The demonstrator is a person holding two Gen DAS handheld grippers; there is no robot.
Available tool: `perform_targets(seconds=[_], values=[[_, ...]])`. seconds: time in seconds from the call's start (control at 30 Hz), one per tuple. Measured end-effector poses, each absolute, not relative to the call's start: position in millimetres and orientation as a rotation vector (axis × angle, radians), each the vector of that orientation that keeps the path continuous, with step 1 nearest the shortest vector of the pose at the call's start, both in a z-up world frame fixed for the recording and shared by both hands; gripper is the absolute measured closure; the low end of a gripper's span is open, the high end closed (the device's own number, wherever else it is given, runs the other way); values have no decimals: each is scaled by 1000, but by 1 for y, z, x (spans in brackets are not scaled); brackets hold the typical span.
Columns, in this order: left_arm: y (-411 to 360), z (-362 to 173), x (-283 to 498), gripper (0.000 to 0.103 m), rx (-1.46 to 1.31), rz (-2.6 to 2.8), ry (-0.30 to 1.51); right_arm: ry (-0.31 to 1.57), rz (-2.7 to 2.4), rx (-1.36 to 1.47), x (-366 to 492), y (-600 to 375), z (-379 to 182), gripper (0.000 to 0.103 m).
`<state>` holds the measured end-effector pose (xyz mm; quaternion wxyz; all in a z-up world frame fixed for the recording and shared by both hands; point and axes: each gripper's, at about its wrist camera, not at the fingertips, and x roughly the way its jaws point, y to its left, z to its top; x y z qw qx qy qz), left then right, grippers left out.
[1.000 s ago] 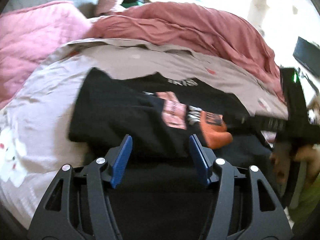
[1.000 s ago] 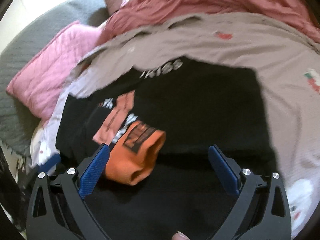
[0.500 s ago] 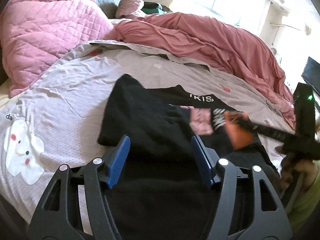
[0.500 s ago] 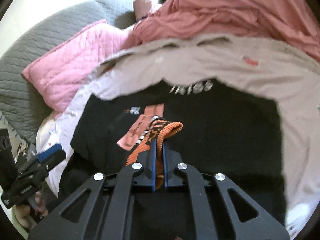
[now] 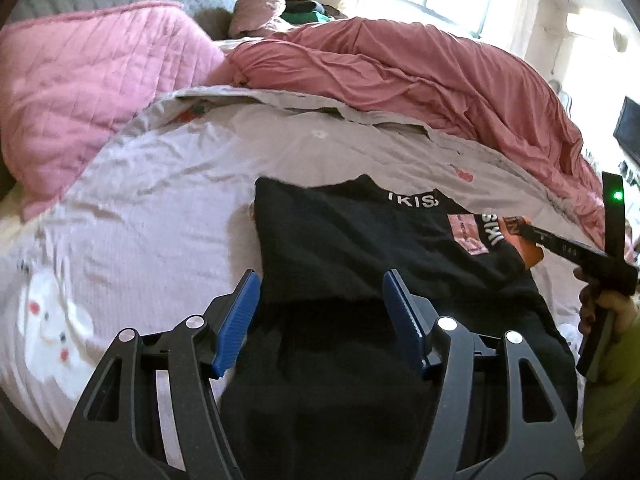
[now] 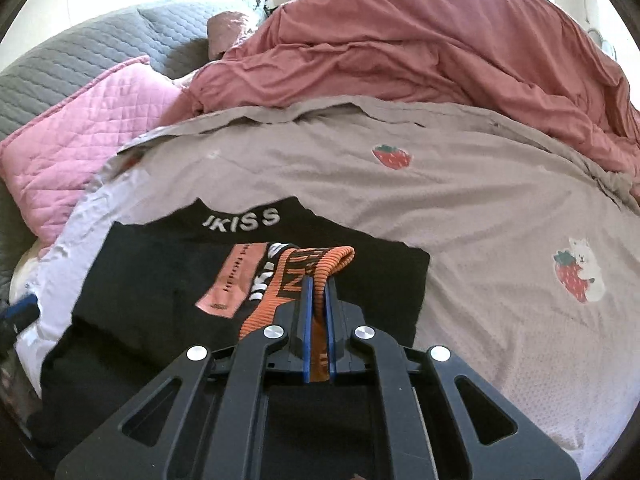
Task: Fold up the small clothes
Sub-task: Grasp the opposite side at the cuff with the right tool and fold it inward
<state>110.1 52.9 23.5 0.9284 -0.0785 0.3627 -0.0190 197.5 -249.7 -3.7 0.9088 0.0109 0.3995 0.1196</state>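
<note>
While both grippers tilt downward over the bed, the right gripper [image 6: 316,300] has its blue pads [image 6: 306,312] pressed together on the orange ribbed cuff [image 6: 320,260] of the black garment [image 6: 168,280], pinching a fold of it that rises out of the narrow slit between them. Seen from the left wrist, that same gripper [image 5: 528,232] reaches in from the right edge as a dark bar with a green light, carried by a hand [image 5: 604,308] in a yellow-green sleeve [image 5: 616,400]. The left gripper [image 5: 320,308] hangs with its jaws roughly half apart; black cloth lies below and between the pads [image 5: 236,320], but they do not press on it. Around the work lie a pale grey-lilac bedsheet [image 6: 460,200] printed with strawberries and a small white animal, a heaped dusty-red duvet [image 6: 420,48] behind it, a pink quilted pillow [image 5: 88,92] at the left, and a grey quilted cover [image 6: 80,64] beyond that. Nothing lies between either gripper and the garment. It is spread flat on the sheet, its collar with white lettering [image 6: 240,220] at the far side, an orange and pink print beside the gripped cuff, and its near part running under both grippers.
</note>
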Motion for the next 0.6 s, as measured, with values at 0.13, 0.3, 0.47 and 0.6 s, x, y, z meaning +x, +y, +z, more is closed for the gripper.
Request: perform_targets(seconds=[0.13,0.3,0.47,0.6], values=[[39,25,141,47,-125,-38,777,824,220,-33,197,-245,-13,98],[24,-3,179,47,-95,-59,877,854,112,-109,201,-249,-27,89],[32,-40,187,45,-116,-35,966,829,145,-60,188,-259,-18,67],[34,-41,181,44,-122,-38,951,816,233,-11,179,-247,-7,62]])
